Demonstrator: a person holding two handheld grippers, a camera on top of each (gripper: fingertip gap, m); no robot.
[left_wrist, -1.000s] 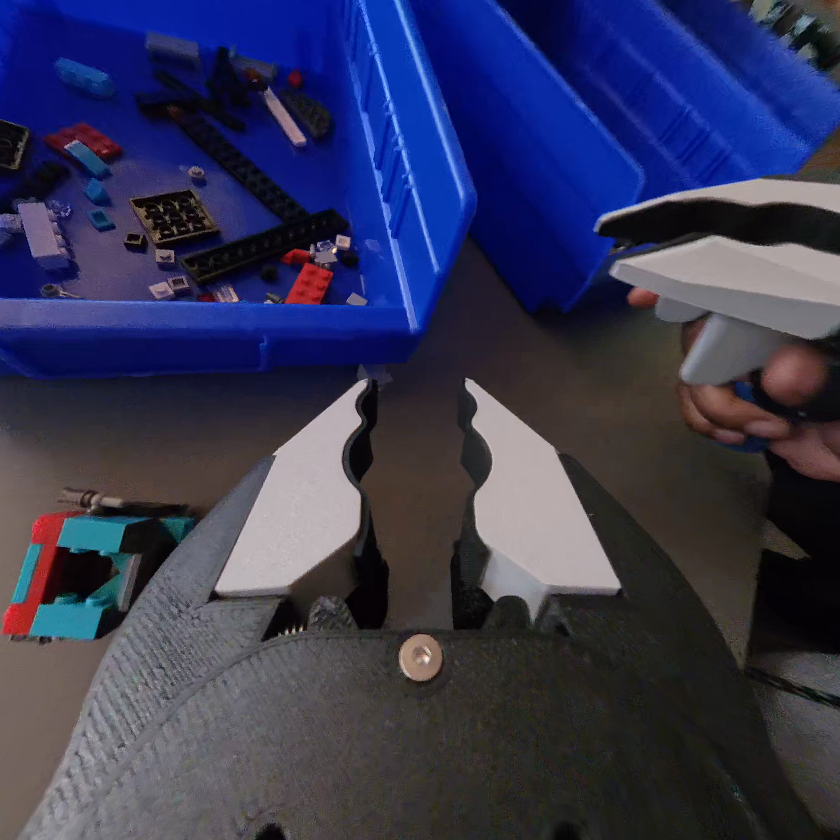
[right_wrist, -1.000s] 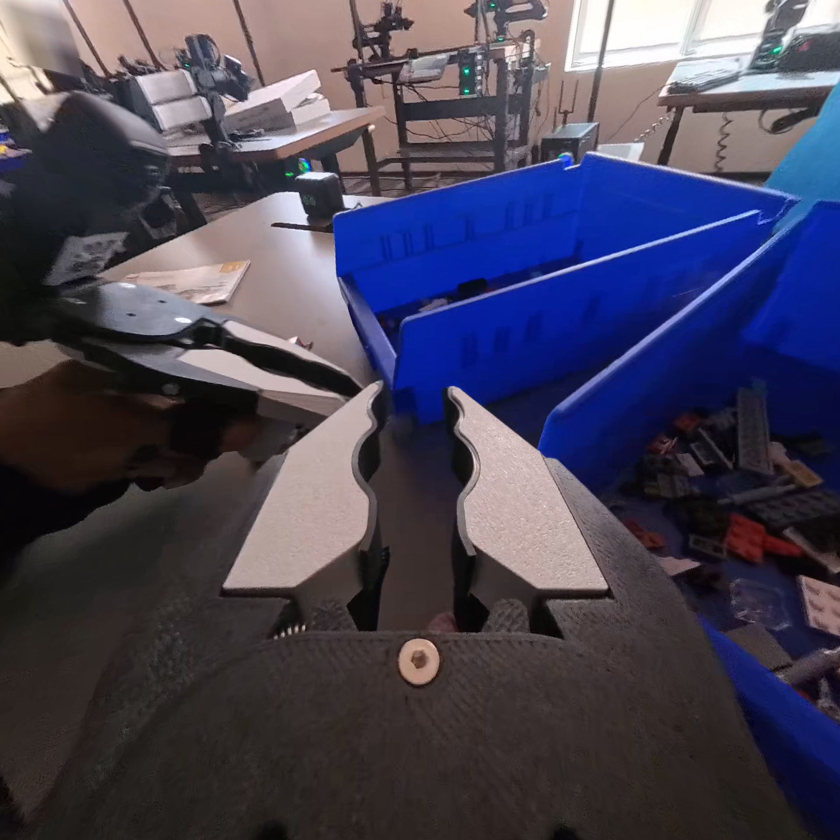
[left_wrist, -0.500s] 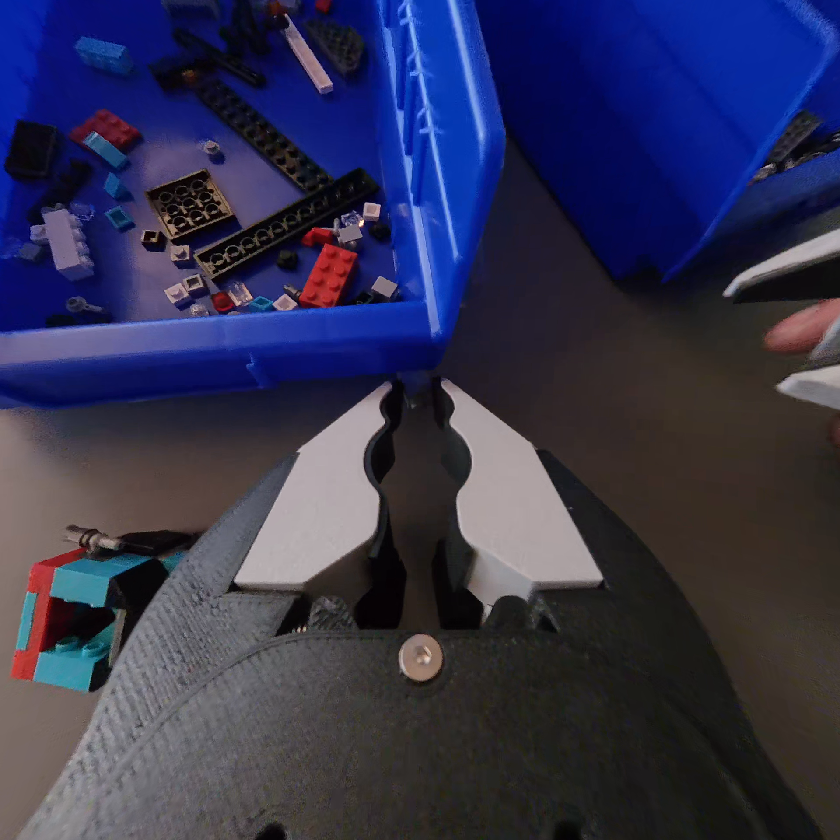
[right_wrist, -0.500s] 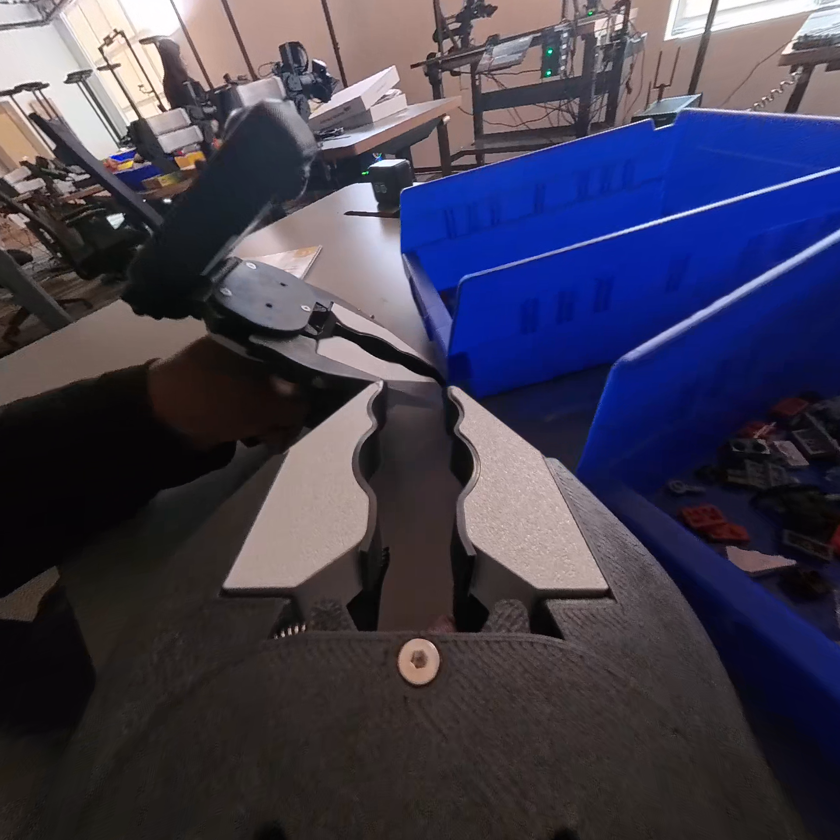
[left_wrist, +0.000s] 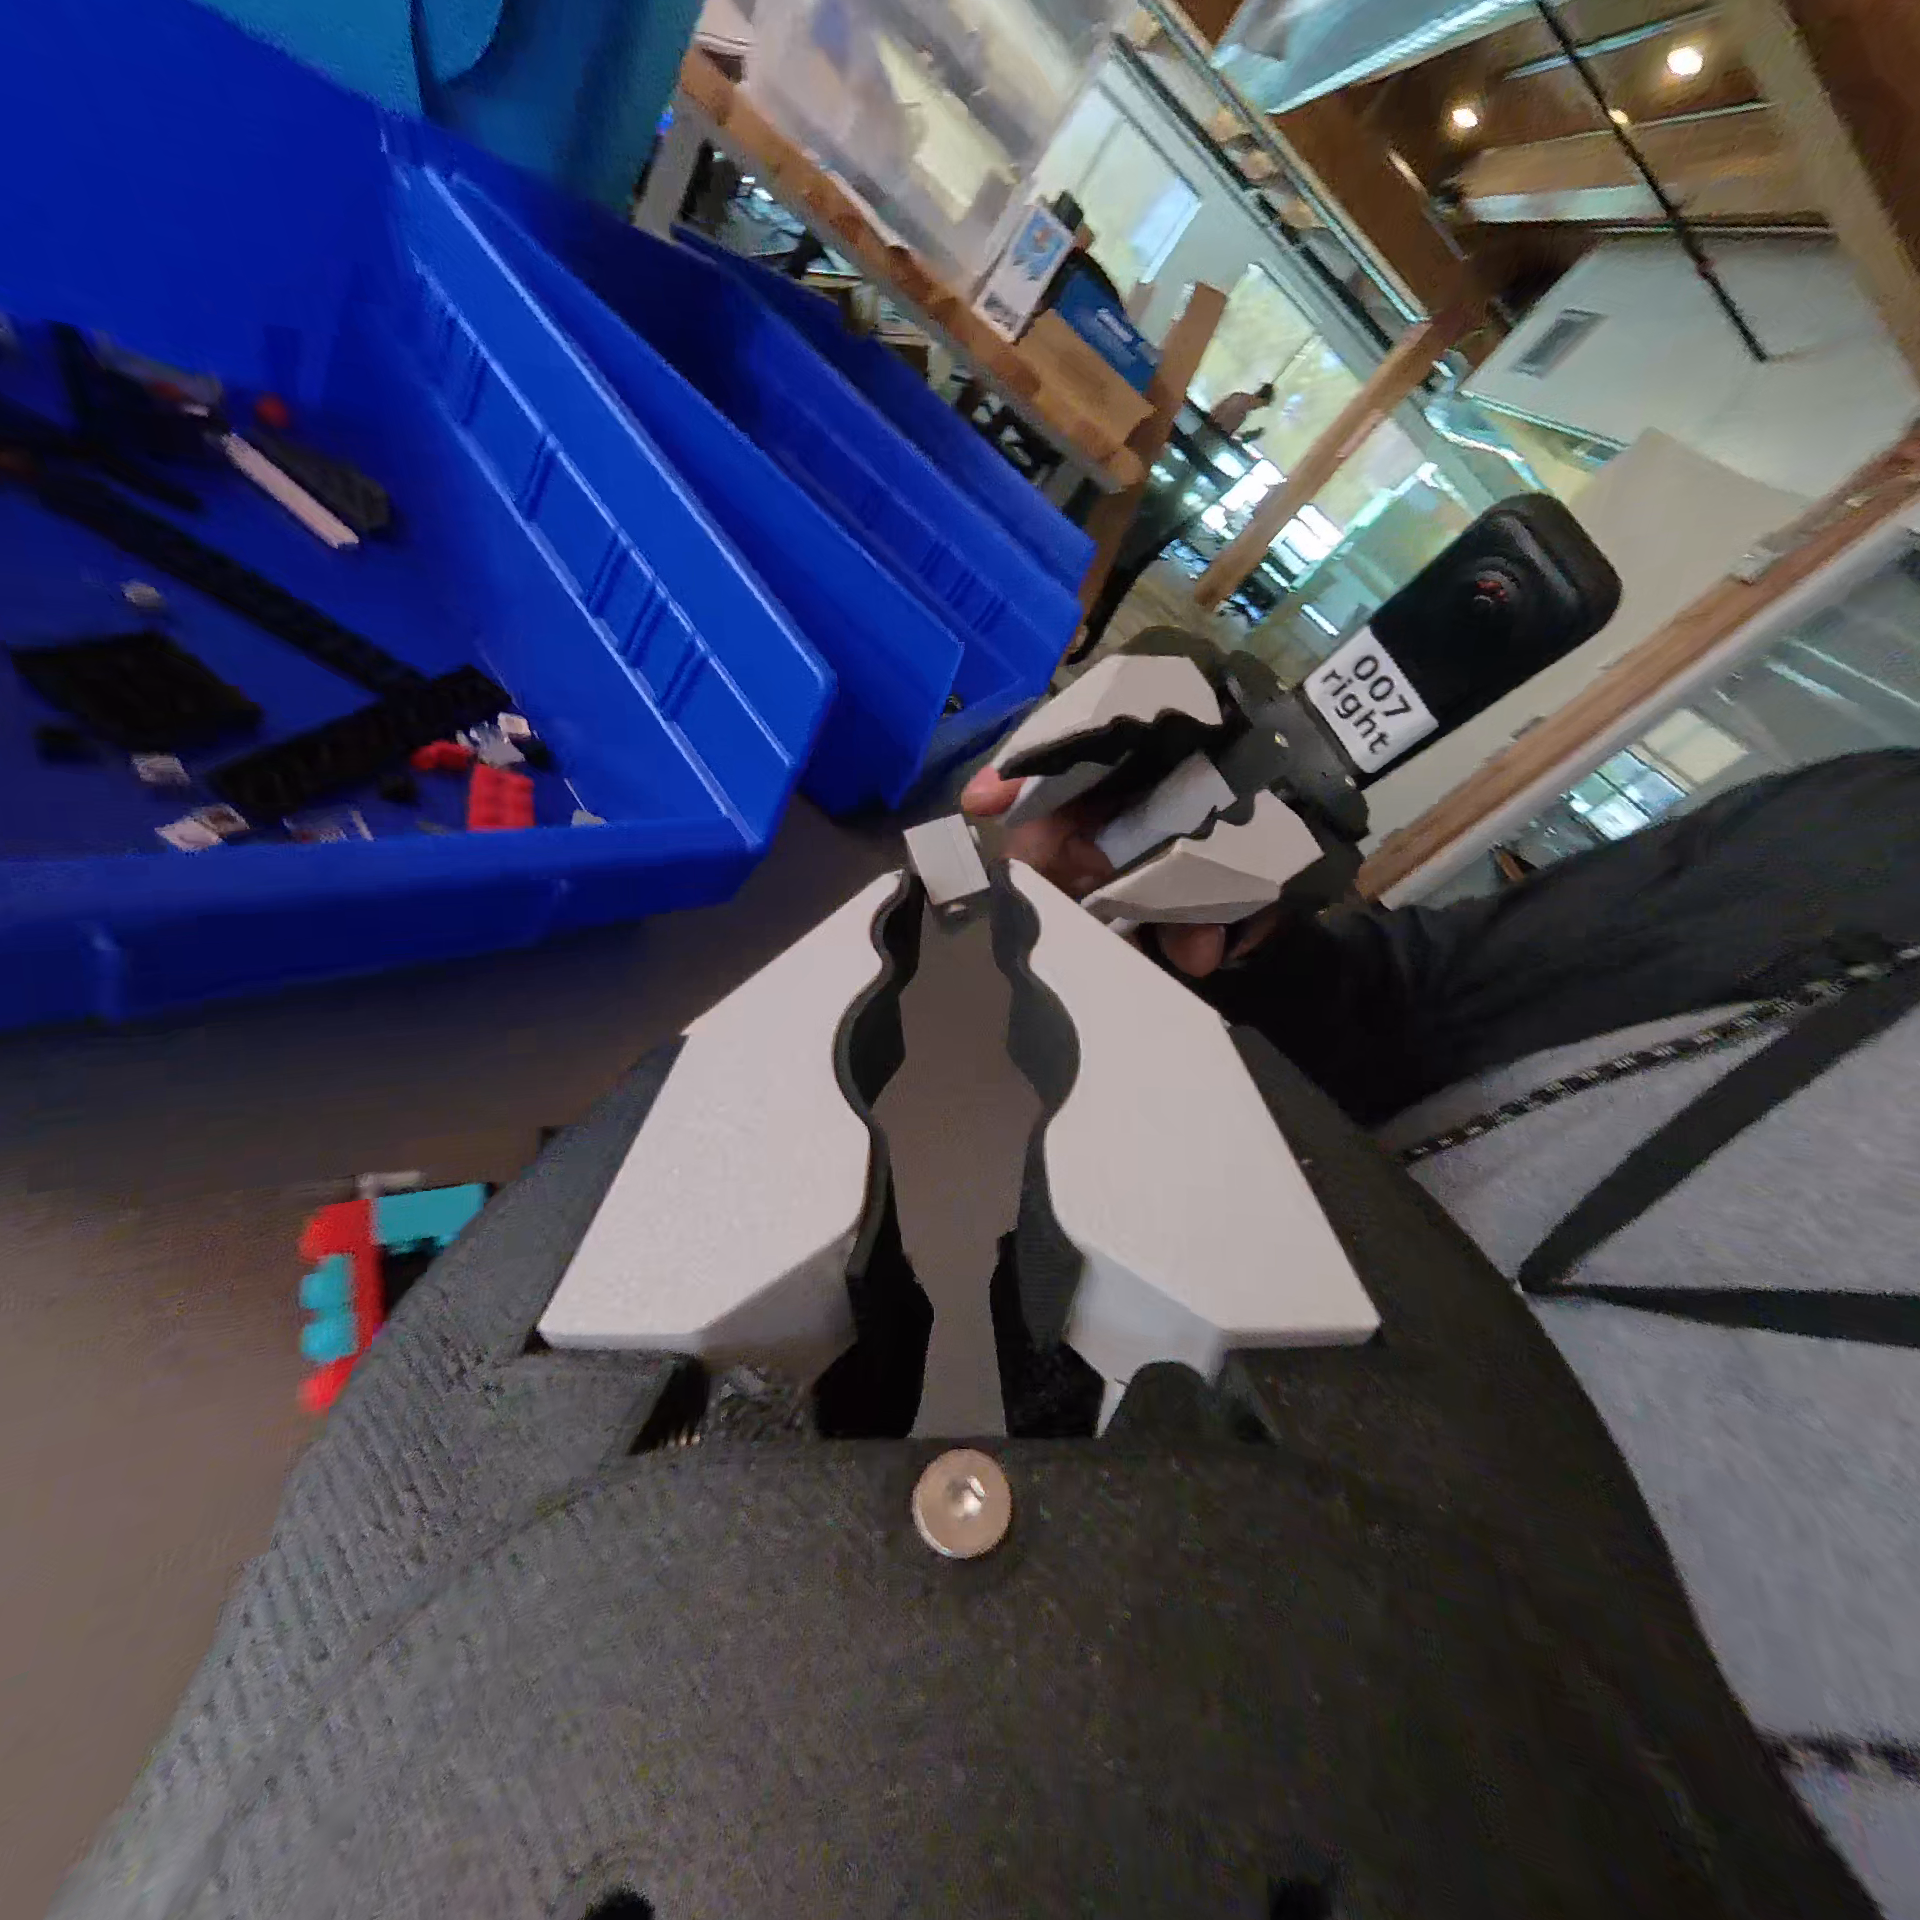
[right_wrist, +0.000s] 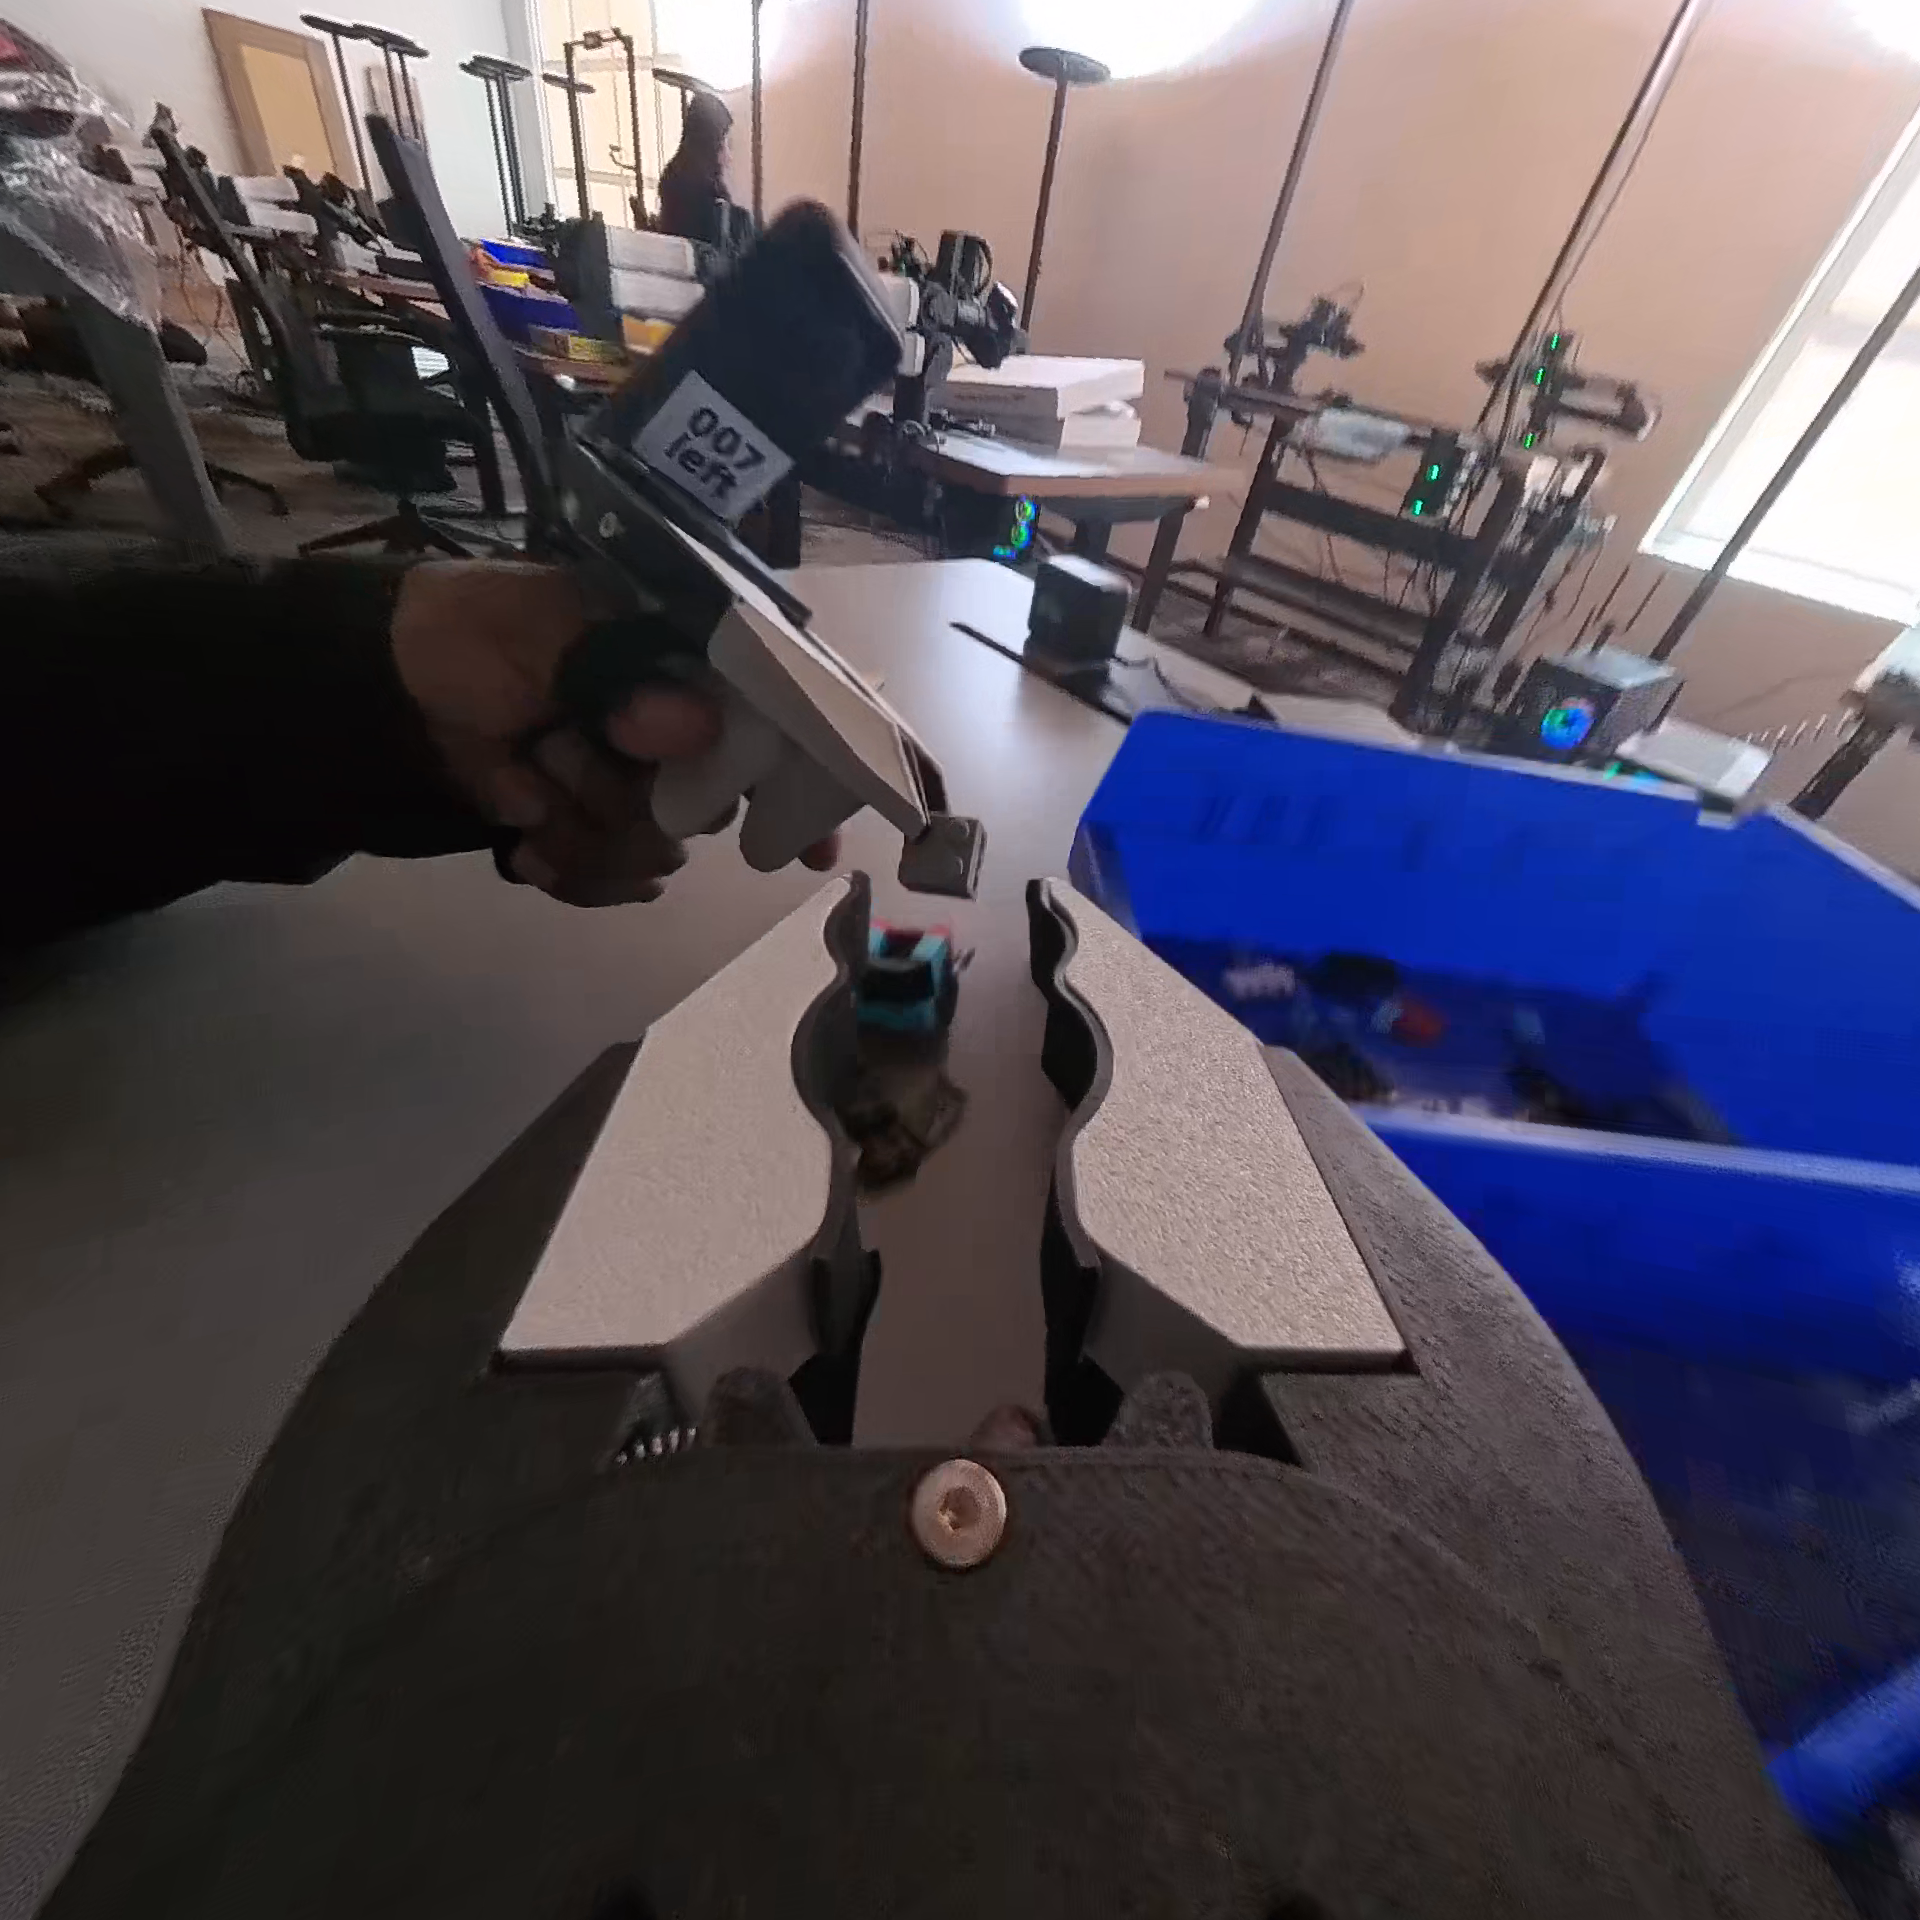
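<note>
Grey brick (right_wrist: 943, 854) pinched at tips of left hand-held gripper (left_wrist: 951, 902), lifted off counter (right_wrist: 312, 1039), at 12 o'clock from empty, parted right hand-held gripper (right_wrist: 948, 894); its long axis seemingly crosswise.

My left wrist cam sits right behind its fingers, low over the table (left_wrist: 187, 1351), tilted, with the blue bin (left_wrist: 623, 644) at 10 o'clock. My right cam faces back across the same table, bin at 3 o'clock. Both catch the small teal-red brick build (right_wrist: 902, 989) and each other's gripper.
</note>
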